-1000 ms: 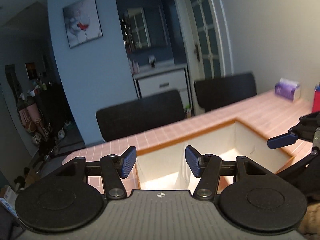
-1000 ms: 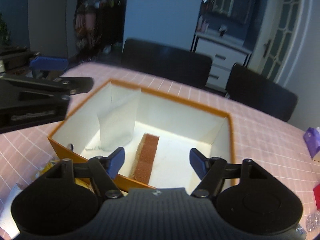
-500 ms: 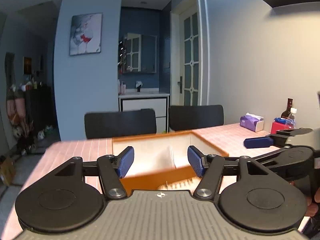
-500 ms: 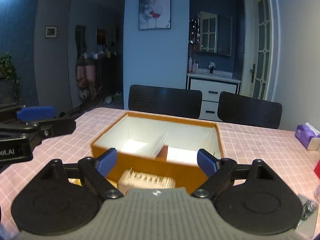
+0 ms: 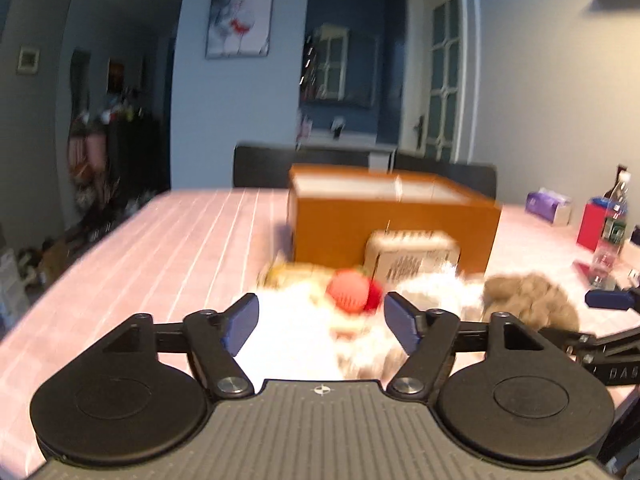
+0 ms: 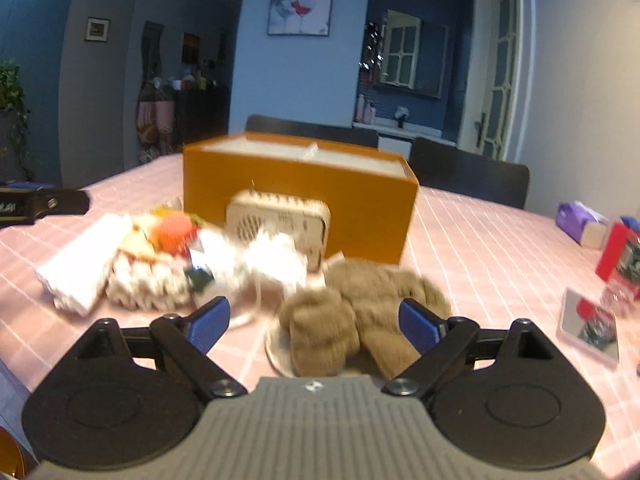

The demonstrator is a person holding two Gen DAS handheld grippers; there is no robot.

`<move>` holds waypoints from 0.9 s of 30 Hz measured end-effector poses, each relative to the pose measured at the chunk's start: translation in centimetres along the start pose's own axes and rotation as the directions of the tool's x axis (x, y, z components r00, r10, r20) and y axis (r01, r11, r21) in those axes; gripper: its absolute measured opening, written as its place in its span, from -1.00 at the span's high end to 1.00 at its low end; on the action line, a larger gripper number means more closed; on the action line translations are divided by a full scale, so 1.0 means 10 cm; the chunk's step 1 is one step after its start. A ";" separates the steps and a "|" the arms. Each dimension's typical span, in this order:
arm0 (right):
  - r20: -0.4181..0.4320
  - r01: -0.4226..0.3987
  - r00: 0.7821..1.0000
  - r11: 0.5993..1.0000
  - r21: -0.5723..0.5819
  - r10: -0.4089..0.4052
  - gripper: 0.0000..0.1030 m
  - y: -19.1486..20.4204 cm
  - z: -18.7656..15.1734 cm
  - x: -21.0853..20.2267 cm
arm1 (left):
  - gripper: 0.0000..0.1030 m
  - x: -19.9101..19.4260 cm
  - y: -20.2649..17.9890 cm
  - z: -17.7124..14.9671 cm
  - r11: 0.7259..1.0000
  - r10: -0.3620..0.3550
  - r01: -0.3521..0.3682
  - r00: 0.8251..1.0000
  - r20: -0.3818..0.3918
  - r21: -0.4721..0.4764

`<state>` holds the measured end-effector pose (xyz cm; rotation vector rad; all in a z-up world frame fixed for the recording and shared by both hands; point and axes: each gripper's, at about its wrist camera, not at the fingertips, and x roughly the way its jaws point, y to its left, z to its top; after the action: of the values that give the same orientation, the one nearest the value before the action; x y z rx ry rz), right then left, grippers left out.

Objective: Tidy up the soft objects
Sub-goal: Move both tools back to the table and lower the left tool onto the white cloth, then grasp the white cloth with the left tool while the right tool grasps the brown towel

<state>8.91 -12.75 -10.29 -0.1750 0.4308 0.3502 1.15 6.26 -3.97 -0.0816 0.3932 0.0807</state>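
Right wrist view — right gripper point(image 6: 314, 322) wide, perhaps over brown socks point(image 6: 352, 316)

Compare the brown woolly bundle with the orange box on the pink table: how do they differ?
The brown woolly bundle is fuzzy, lumpy and low; the orange box is smooth, straight-sided and taller. The bundle lies nearest the camera; the box stands behind it. Both rest on the pink table.

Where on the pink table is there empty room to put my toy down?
Bare tablecloth lies left of the orange box, and more between the box and the purple tissue pack. In front of the box it is crowded: brown socks, white bundles.
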 end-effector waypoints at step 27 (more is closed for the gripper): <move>-0.020 0.077 0.997 0.997 0.005 -0.077 -0.90 -0.14 0.03 0.36 | 0.61 0.36 0.25 -0.34 0.988 0.155 -0.156 0.963 -0.219 0.013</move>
<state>12.55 -12.91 -11.49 -0.1893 0.4438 0.2718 2.98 8.69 -8.68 -0.0637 0.6208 0.2291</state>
